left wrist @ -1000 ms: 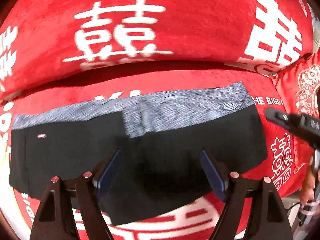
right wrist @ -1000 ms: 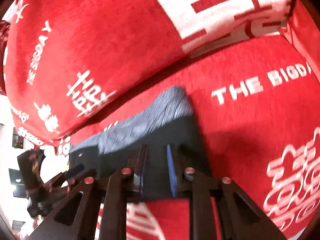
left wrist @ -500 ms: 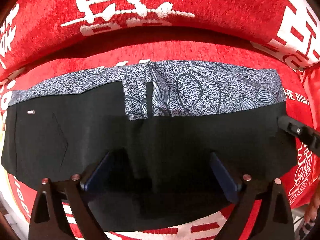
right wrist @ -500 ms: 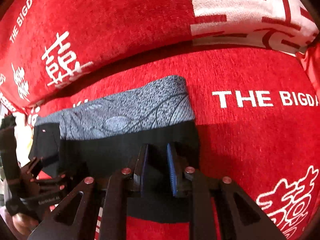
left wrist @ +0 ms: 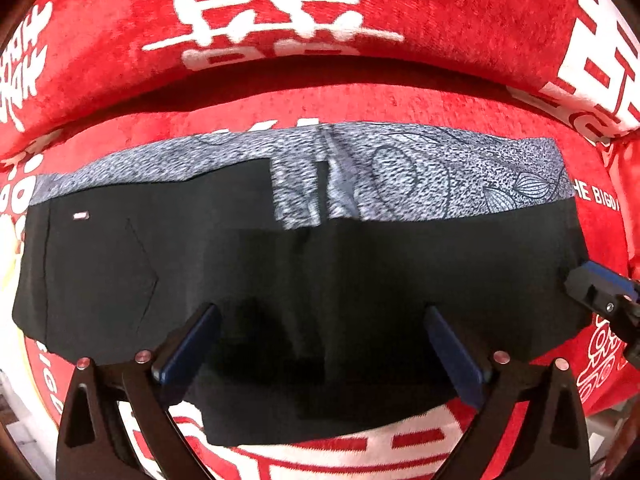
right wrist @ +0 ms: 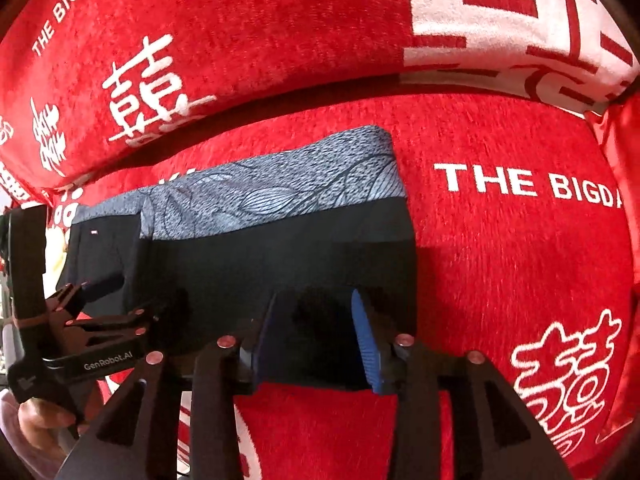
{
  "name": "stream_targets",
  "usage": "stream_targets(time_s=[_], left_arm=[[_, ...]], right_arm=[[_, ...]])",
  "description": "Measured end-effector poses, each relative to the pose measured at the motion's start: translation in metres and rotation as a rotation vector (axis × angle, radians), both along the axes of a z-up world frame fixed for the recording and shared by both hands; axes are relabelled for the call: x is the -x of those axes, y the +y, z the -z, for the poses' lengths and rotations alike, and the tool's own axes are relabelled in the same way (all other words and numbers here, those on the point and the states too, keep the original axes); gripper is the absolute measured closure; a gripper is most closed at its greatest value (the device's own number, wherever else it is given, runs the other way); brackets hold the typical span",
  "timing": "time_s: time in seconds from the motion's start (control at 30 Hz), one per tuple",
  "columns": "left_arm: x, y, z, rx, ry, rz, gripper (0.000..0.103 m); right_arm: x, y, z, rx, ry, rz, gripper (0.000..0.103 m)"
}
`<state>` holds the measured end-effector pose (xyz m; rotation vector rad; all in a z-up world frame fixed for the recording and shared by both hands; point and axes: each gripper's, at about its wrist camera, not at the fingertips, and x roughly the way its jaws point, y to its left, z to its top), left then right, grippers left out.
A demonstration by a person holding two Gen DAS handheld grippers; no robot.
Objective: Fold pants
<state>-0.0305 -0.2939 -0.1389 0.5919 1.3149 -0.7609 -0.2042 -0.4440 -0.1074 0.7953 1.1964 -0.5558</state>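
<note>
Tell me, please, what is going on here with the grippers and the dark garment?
A person is folding black pants on a red cover. The pants lie flat, folded over, with the patterned grey lining showing along the far edge. The left gripper hovers wide open above the middle. The right gripper, jaws just opening, is at the pants' end.

Black pants (left wrist: 320, 280) folded flat on red cushion, grey patterned band (leaf print) along far edge.
</note>
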Motion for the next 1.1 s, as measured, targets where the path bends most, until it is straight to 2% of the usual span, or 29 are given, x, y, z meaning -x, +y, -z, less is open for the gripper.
stream_targets(time_s=[0.2,0.43,0.47,0.53,0.73,1.1], left_arm=[[-0.017,0.033,-0.008,0.005,0.007,-0.034,0.001],[-0.035,0.091,-0.025,0.012,-0.014,-0.094,0.001],[-0.038,0.100,-0.026,0.008,-0.018,-0.102,0.001],[-0.046,0.119,-0.027,-0.005,-0.022,-0.126,0.001],[-0.069,0.167,-0.024,-0.023,-0.010,-0.213,0.001],[-0.102,0.195,-0.019,-0.001,0.005,-0.303,0.001]], right_arm=[[-0.017,0.020,-0.003,-0.011,0.014,-0.026,0.061],[-0.064,0.066,0.000,-0.003,0.058,-0.144,0.061],[-0.072,0.074,0.000,-0.004,0.063,-0.164,0.060],[-0.086,0.089,0.003,-0.004,0.085,-0.204,0.051],[-0.114,0.128,0.008,0.020,0.149,-0.297,0.049],[-0.153,0.160,0.004,0.047,0.193,-0.383,0.046]])
